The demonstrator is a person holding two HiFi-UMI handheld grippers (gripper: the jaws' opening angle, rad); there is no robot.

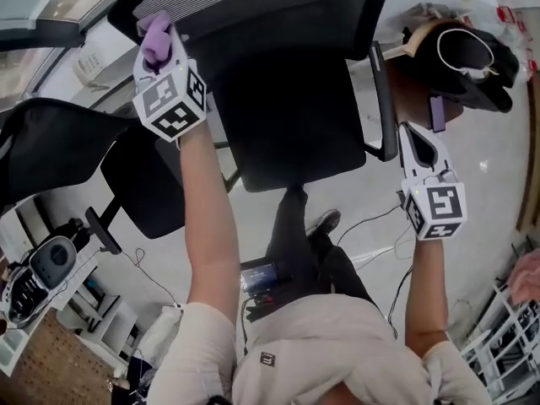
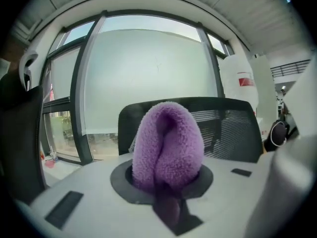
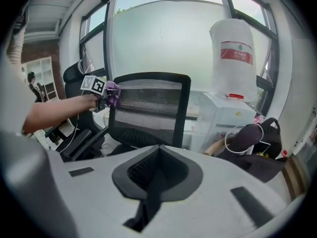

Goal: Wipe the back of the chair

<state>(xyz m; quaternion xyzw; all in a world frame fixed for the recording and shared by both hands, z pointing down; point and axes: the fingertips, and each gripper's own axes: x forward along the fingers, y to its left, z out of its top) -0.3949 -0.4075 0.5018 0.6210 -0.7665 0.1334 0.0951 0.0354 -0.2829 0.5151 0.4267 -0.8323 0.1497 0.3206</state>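
Note:
The black office chair stands in front of me, its mesh back at the top of the head view and its seat below. My left gripper is shut on a fluffy purple cloth at the back's upper left corner. In the left gripper view the cloth bulges out of the jaws, with the chair back just behind it. My right gripper hangs shut and empty beside the right armrest. The right gripper view shows the chair back and the purple cloth at its left edge.
A second black chair stands to the left. A black bag lies on a wooden stool at the right. A water dispenser with a white jug stands by the window. Cables trail on the floor.

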